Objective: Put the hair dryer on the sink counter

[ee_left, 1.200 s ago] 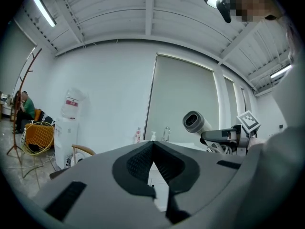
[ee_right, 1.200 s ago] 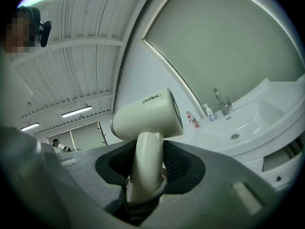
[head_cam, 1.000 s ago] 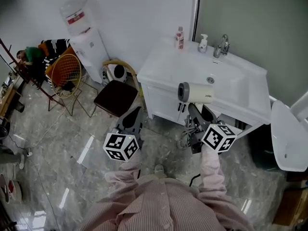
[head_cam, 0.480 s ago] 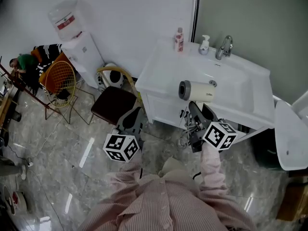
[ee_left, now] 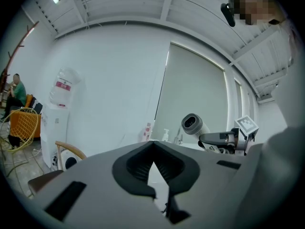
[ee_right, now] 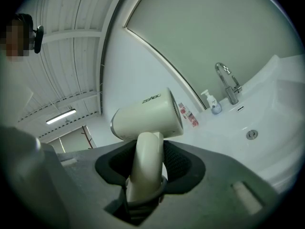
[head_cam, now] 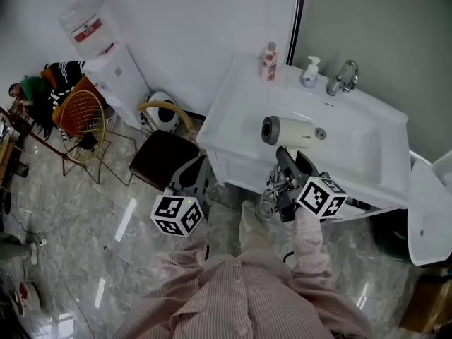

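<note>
Presently we find the right gripper (head_cam: 286, 162) clamped on the dryer (head_cam: 286, 131) by its handle, barrel just beyond the jaws, over the sink (head_cam: 360, 162). Left gripper (head_cam: 196, 169) closed, empty.

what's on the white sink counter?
Pink bottle, white pump bottle and chrome faucet along the back. The cream hair dryer in the right gripper hides part of the basin.

Got the hair dryer (head_cam: 286, 131) up over the sink counter (head_cam: 233, 111), faucet (head_cam: 343, 76) along the back. Chair (head_cam: 164, 159) just left.
</note>
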`<move>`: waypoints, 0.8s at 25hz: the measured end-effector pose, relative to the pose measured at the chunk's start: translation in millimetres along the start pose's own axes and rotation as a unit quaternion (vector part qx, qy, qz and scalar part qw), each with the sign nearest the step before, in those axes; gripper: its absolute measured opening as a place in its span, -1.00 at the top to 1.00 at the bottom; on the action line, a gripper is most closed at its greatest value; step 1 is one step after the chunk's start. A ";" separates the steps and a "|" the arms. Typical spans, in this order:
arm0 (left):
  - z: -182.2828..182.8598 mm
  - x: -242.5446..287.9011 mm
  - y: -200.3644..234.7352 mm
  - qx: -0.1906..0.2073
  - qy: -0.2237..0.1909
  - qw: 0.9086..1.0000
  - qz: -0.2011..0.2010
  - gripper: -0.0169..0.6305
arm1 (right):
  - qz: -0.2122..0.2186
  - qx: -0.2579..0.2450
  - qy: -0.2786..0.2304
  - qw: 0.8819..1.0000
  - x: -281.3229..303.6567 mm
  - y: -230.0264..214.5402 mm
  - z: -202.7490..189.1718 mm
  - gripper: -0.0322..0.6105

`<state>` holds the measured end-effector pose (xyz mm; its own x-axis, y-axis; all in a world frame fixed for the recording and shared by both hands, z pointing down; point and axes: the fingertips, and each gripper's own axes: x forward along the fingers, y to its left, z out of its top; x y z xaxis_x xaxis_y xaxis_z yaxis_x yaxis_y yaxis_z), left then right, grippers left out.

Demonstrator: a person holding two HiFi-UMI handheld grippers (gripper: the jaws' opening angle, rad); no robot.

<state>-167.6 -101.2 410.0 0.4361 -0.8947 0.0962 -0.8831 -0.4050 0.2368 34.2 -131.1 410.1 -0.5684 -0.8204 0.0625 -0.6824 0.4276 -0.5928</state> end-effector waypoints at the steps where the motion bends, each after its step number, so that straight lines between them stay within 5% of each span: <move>1: 1.3 10.9 5.0 -0.002 0.001 1.000 0.000 0.96 | 0.000 0.001 0.002 1.000 10.9 -5.1 3.5 0.38; 20: 16.8 207.3 76.6 -0.051 0.037 0.998 0.010 0.96 | 0.010 0.045 0.067 0.997 197.7 -94.1 52.0 0.38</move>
<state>-147.7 -320.9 431.9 0.4336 -0.8847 0.1715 -0.8713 -0.3630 0.3302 9.9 -353.3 436.5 -0.6425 -0.7508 0.1533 -0.6294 0.4030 -0.6644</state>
